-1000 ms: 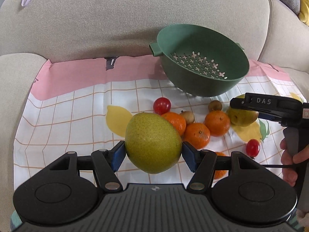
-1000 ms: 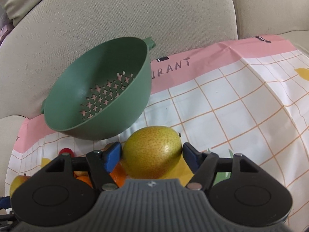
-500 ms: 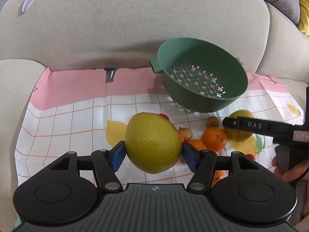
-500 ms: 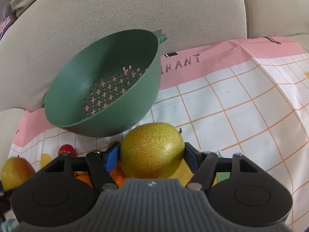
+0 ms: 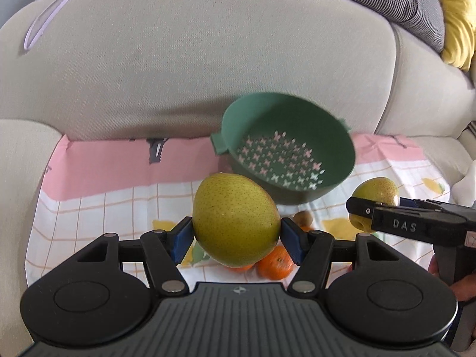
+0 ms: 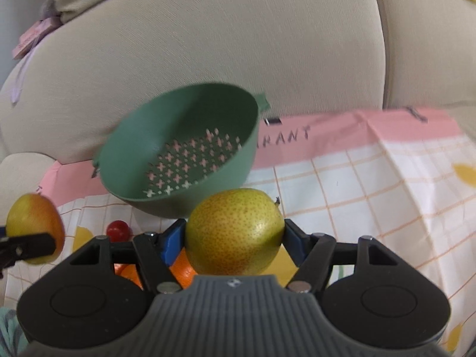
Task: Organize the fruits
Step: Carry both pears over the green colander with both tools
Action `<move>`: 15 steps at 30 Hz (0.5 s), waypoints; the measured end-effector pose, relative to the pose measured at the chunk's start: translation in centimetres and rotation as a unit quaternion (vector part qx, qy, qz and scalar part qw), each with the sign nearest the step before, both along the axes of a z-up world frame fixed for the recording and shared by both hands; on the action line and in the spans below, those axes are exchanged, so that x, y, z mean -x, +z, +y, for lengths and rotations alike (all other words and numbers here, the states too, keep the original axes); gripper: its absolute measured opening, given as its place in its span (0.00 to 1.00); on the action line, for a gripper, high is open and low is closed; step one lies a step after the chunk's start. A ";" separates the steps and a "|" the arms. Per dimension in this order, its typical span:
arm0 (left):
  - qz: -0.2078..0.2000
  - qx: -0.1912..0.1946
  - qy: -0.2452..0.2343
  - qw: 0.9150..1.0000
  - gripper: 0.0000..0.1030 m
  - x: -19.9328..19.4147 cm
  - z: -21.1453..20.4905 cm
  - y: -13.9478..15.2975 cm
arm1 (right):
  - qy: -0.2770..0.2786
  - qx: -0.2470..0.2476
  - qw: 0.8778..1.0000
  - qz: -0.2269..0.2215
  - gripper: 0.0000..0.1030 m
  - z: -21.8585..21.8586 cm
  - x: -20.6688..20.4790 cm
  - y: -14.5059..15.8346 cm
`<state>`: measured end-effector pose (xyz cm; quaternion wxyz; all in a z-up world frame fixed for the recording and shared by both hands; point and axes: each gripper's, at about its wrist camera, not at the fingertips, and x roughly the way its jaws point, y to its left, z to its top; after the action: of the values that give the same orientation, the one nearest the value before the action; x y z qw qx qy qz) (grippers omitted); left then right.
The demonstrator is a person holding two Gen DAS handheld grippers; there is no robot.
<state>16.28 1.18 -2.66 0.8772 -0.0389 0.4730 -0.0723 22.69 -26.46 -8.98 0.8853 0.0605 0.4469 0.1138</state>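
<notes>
**Entry — fruit sorting, early stage**

Progress: the green colander (image 5: 285, 151) holds nothing; no fruit has gone in yet. It sits tilted at the back edge of the checked cloth (image 5: 98, 205) spread on the sofa seat, leaning toward the beige backrest (image 5: 208, 59). By my reading, two fruits are in hand and on the way to it; everything else is left to do.

Left tool (image 5: 235, 238): partly open, blue pads pressed on either side of a large green pear (image 5: 235, 217) — held clear of the cloth, in front of the colander and a little lower in the left wrist view.

Right tool (image 6: 232, 238): partly open likewise, clamped on a second pear (image 6: 235, 232), yellow-green and speckled, stalk end toward the right. The colander's rim lies just beyond and to the left of it in the right wrist view. The same tool shows from the side in the left wrist view, near the cloth's right edge, a person's fingers visible below it.

Left on the cloth, near its middle:
- mandarins (image 5: 273, 261), at least two, partly hidden under the held pears
- one small brown fruit (image 5: 303, 217), kind unclear
- one red cherry tomato (image 6: 117, 229)

Count of remaining fruit is incomplete — both tools block much of the cloth.
</notes>
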 end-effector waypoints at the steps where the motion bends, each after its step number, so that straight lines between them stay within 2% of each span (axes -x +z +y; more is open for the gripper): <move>1: -0.003 0.003 -0.001 1.000 0.70 -0.2 0.0 0.3 | 0.007 0.002 1.000 -0.006 0.65 0.1 0.0 0.5; 11: -0.034 0.015 -0.010 0.999 0.70 -3.0 -0.4 3.4 | 0.093 0.036 0.993 -0.066 0.65 2.1 -1.6 4.7; 15: -0.039 0.012 -0.021 0.999 0.70 -4.5 -0.7 4.0 | 0.126 0.049 0.988 -0.072 0.64 3.1 -2.9 5.4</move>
<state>20.82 0.44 1.34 0.8926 -0.0370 0.4386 -0.0977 25.59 -23.33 -3.61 0.8956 -0.0478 0.3912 0.2064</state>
